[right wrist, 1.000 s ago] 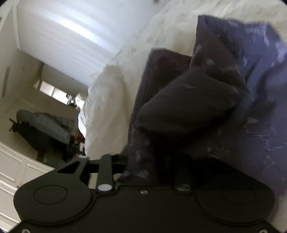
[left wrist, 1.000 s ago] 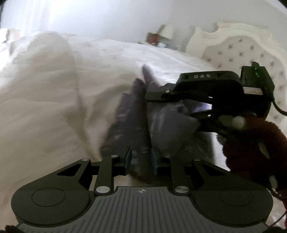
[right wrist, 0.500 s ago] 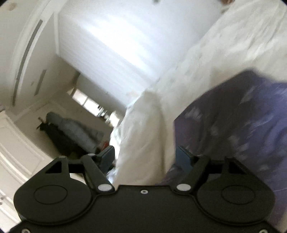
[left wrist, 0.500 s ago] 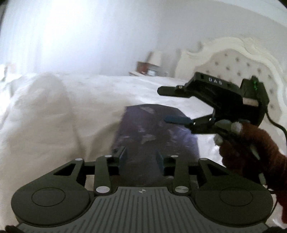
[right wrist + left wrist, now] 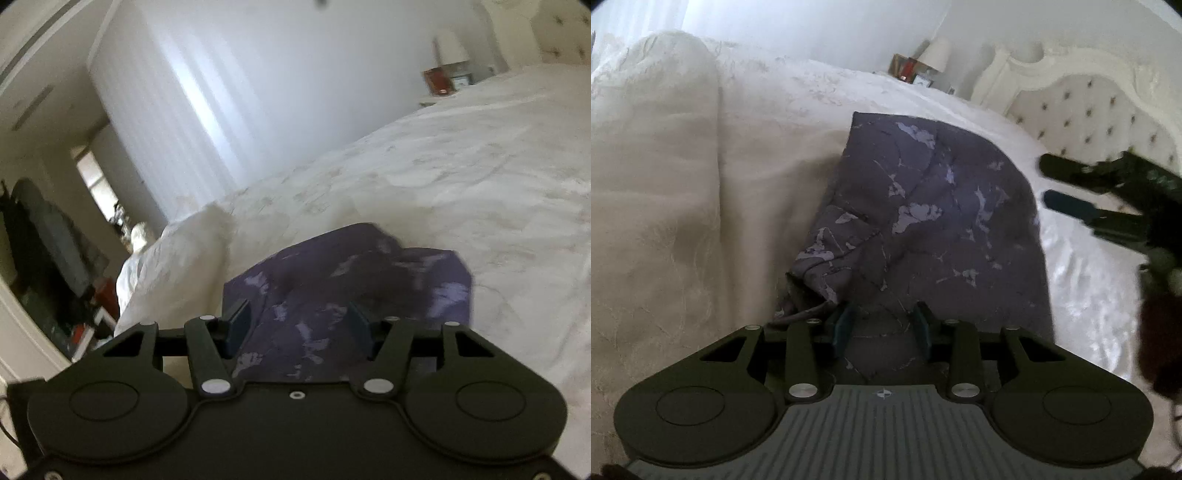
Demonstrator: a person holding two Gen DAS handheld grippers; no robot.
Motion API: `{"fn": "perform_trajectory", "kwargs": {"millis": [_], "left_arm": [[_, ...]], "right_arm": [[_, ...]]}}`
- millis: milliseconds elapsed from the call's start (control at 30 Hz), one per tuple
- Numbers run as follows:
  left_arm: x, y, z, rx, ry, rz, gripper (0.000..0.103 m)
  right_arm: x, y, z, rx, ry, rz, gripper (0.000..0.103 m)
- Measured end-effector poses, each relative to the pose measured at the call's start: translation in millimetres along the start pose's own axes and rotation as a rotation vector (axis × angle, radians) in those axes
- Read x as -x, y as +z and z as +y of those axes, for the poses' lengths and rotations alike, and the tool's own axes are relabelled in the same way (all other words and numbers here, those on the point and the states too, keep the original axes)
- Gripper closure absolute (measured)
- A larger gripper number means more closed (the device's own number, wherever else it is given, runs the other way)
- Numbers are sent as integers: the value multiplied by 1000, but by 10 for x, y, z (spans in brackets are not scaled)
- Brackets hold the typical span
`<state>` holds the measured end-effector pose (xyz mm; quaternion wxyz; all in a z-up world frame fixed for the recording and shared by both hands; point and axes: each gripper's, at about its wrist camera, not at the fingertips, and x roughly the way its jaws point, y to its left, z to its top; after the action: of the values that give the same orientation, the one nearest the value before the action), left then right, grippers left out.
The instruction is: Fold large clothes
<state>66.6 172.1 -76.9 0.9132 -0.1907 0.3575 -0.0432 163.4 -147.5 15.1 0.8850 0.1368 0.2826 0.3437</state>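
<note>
Purple patterned garment (image 5: 923, 221) lies folded on the white bed (image 5: 701, 184), soft, limp, light (likely slippery), best pinched at a folded edge or corner; left gripper (image 5: 882, 326) and right gripper (image 5: 297, 326) both spread, holding nothing.

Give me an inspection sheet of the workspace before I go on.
Surface: white bed, rumpled at left.
Job's things: purple garment lying folded on the bed, loose flap at its left edge.
Clutter: nothing seen on the bed.
Grippers: left gripper open over the garment's near edge; right gripper open, empty.
Cables: nothing seen.
Surroundings: tufted headboard, lamp, curtain.
</note>
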Motion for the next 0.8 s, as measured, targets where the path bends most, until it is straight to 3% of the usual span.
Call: {"fn": "perform_trajectory", "kwargs": {"millis": [167, 300, 433, 633, 667, 733, 800], "left_arm": [[-9, -28, -61, -29, 17, -6, 67], [-32, -15, -55, -25, 11, -4, 67], [-24, -21, -49, -36, 11, -7, 67], [-8, -35, -52, -32, 10, -12, 67], [4, -36, -48, -27, 2, -16, 65], [24, -29, -22, -13, -47, -23, 51], [54, -4, -17, -3, -117, -25, 24]], "right_arm": [[-367, 48, 117, 89, -10, 46, 40], [-717, 81, -52, 106, -130, 105, 42], [-1123, 48, -227, 119, -240, 198, 53], [-1059, 6, -177, 162, -241, 200, 50], [-1021, 7, -191, 152, -222, 187, 47], [-925, 33, -210, 117, -175, 154, 39], [-768, 49, -210, 70, -131, 113, 26]]}}
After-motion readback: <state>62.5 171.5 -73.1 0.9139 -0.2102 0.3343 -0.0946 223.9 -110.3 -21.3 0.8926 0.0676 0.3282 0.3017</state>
